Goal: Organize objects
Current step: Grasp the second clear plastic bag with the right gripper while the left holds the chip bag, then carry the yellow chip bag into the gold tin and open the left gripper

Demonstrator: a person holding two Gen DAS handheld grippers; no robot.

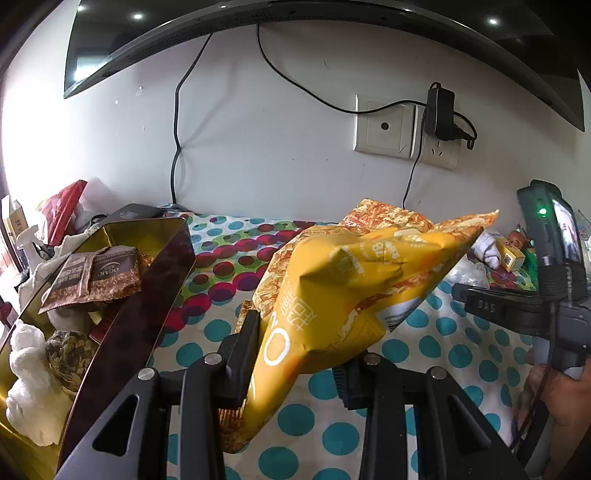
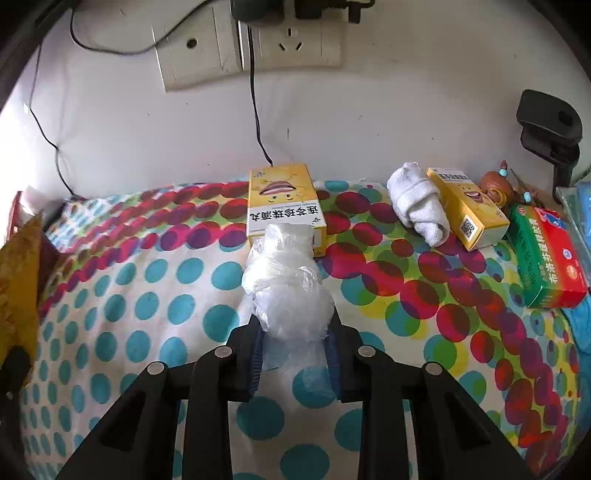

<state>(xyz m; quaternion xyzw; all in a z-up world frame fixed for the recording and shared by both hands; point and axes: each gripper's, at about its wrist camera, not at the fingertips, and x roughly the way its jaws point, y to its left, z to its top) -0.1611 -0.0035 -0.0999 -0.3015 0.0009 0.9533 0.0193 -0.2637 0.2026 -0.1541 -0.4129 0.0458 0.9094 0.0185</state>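
Observation:
My left gripper [image 1: 299,347] is shut on a yellow snack bag [image 1: 354,288] and holds it above the polka-dot cloth [image 1: 317,424]. An open gold-lined tin [image 1: 155,266] with a brown packet [image 1: 96,280] and white wrapped items stands to its left. My right gripper [image 2: 295,332] is shut on a crumpled clear plastic bag [image 2: 286,284] just above the cloth [image 2: 147,295]. A yellow medicine box [image 2: 284,203] lies right behind the plastic bag. The right gripper's body shows at the right of the left wrist view [image 1: 517,306].
A white rolled cloth [image 2: 417,199], a second yellow box [image 2: 467,206], a small brown figurine [image 2: 496,186] and a green-red box [image 2: 546,254] lie at the right. The wall with sockets [image 2: 295,44] and cables is close behind. A TV [image 1: 295,33] hangs above.

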